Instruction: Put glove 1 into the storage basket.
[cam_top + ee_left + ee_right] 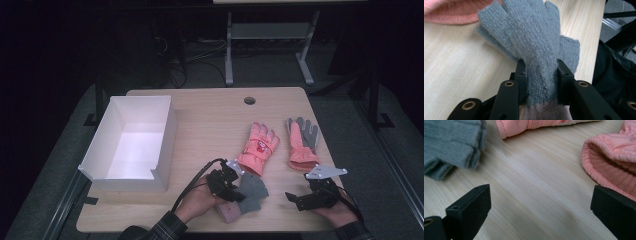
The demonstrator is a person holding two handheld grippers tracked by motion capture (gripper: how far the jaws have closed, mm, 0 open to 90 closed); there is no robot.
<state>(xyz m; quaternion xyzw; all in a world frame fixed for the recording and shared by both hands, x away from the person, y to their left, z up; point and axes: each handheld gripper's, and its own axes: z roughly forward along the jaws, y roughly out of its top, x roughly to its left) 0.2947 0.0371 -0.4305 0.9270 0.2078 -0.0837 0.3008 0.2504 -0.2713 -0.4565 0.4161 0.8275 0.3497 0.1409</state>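
A grey knitted fingerless glove (pixel 251 191) with a pink cuff lies near the table's front edge, and my left gripper (pixel 231 186) is shut on it. In the left gripper view the jaws pinch the grey glove (pixel 534 42) across its wrist. Two pink ski gloves lie further back: one (pixel 258 148) back-up with a red patch, the other (pixel 301 141) palm-up with a grey palm. My right gripper (pixel 295 199) stands open at the front right, just short of the palm-up glove's cuff (pixel 609 160), with bare table between its jaws.
A white open box (pixel 131 145) stands on the left half of the wooden table (pixel 210 125). A cable hole (pixel 249 100) sits near the far edge. Beyond the table are cables and a desk frame (pixel 270 45) on a dark floor.
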